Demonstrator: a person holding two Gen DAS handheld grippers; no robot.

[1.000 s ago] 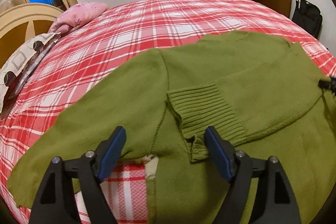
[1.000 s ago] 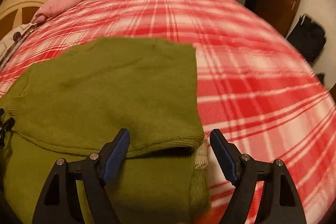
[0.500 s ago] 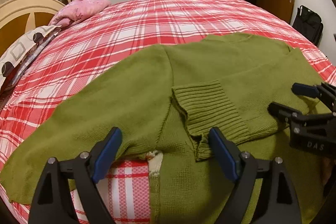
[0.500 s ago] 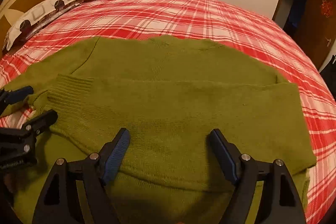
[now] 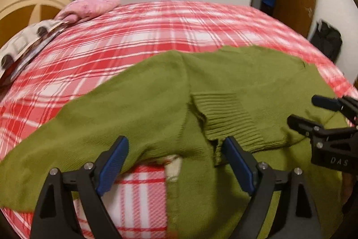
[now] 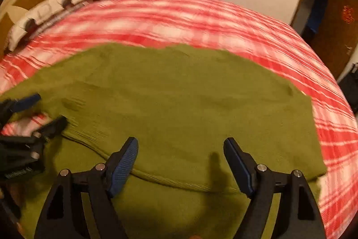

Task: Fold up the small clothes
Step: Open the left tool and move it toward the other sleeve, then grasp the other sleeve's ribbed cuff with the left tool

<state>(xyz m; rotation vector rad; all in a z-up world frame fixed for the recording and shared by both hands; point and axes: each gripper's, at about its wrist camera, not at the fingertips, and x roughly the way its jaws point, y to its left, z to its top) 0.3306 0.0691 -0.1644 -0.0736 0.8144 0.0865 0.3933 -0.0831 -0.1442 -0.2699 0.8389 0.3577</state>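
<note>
The sweater (image 5: 223, 86) lay on the near part of the bed (image 5: 156, 21), one sleeve (image 5: 89, 122) stretching left, pillows (image 5: 89, 6) far left.

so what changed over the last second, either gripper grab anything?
No grab. The right gripper swung left from the folded edge of the olive green knit sweater to over its middle, entering the left wrist view. The left gripper barely moved, jaws open over the unfolded sleeve. Both sets of jaws are open and empty. The sweater lies unchanged on the red plaid bedspread, one ribbed cuff folded across.
</note>
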